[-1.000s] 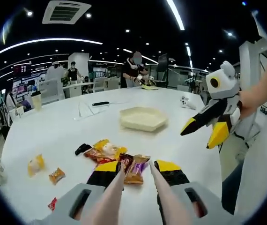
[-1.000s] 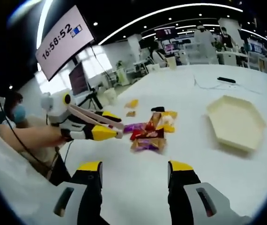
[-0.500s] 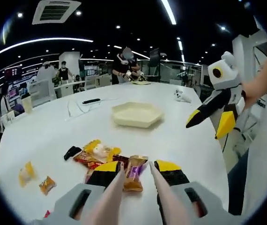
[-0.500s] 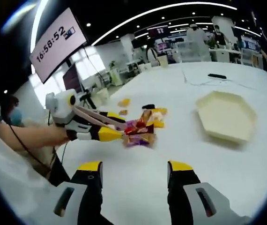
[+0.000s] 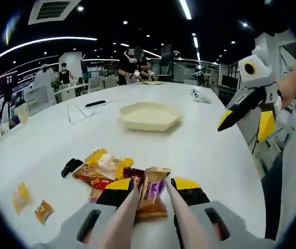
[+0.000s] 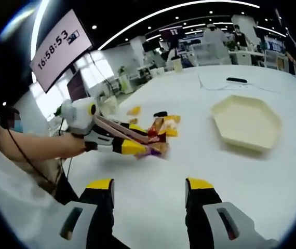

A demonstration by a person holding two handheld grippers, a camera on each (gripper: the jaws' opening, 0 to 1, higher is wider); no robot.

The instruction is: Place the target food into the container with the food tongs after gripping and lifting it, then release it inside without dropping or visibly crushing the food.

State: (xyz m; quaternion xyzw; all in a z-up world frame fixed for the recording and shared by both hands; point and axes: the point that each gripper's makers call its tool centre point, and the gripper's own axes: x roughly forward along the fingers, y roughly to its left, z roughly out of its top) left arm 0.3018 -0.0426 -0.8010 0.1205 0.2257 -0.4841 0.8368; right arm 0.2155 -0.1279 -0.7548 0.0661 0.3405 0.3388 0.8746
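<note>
Purple snack packet (image 5: 150, 191) between tongs (image 5: 153, 207).

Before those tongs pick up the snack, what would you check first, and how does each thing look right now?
1. Pink tongs straddle the brown-and-purple snack packet: ok.
2. Tongs closed on packet: not ok, arms apart.
3. Packet lifted off the white table: not ok.
4. Cream hexagonal tray unobstructed: ok.
5. Right gripper out of the way: ok, open and holding nothing.
6. Neighbouring orange packets free of the tongs: cannot tell.
</note>
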